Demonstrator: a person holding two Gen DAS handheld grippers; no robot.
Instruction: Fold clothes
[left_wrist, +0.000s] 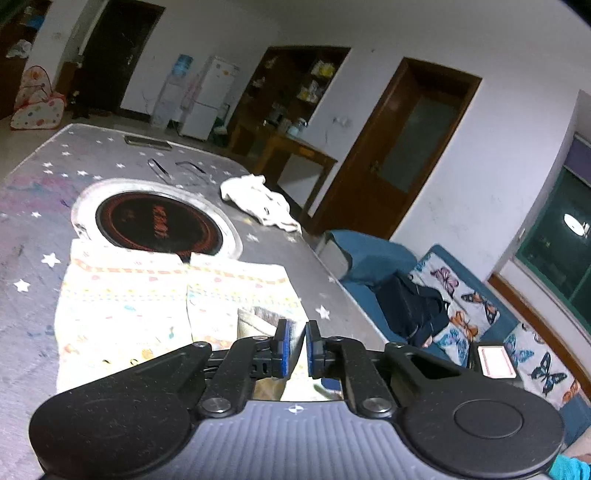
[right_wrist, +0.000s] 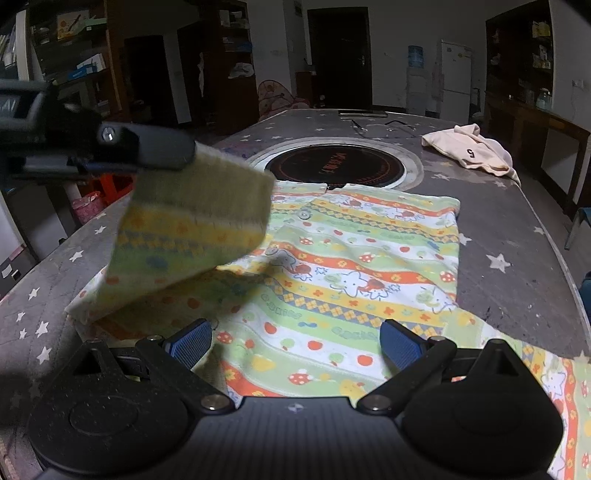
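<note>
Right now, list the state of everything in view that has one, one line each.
Patterned shirt: spread flat on the table, one sleeve lifted.
Sleeve: raised off the table, pinched in the left gripper.
Left gripper: shut on the sleeve.
Right gripper: open, fingers over the shirt's hem, holding nothing.
Cream garment: crumpled, unfolded, at the table's far edge.
Brown door: closed.

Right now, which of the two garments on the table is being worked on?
The colourful striped cartoon-print top, spread flat; the left tongs pinch its lifted sleeve. The cream garment lies crumpled, untouched, beyond the round black hotplate.
</note>
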